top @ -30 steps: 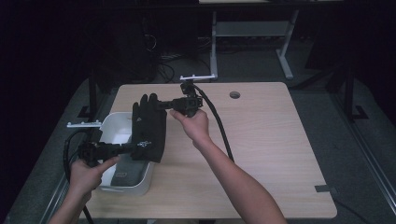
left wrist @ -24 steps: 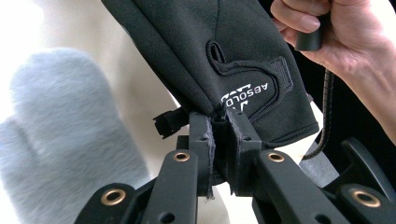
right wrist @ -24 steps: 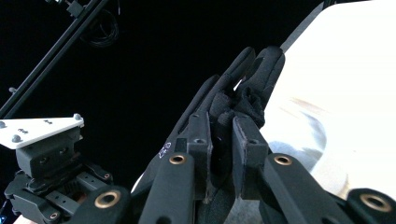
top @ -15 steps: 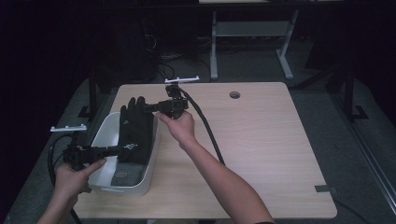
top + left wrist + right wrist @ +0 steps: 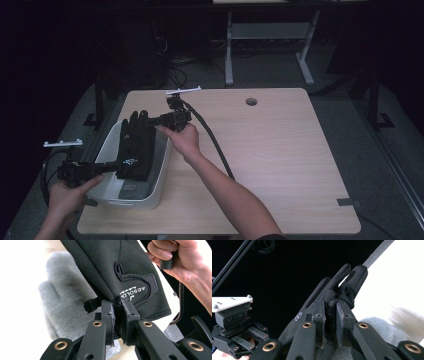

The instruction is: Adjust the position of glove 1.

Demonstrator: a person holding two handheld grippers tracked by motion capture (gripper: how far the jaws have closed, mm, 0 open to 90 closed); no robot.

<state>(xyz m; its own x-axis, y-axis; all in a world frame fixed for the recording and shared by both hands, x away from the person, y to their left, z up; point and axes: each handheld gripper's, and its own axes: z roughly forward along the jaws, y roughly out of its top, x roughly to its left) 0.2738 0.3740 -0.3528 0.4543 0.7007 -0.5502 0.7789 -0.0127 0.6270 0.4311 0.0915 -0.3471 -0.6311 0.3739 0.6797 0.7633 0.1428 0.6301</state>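
Grippers, left (image 5: pixel 111 165) and right (image 5: pixel 159 121), both clamping black glove (image 5: pixel 135 147); carried leftward, now over bin (image 5: pixel 150 195).

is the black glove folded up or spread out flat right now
Spread out. The black glove hangs stretched above the white bin, the left gripper clamping its cuff, the right gripper its fingers.

Dim, dark surroundings; gripper views blown-out white, softly blurred.

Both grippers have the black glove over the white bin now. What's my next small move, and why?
Probably lower it and let go. The left gripper pinches the black glove at its cuff and the right gripper at its fingers, stretched just above the white bin, where a grey furry glove lies.
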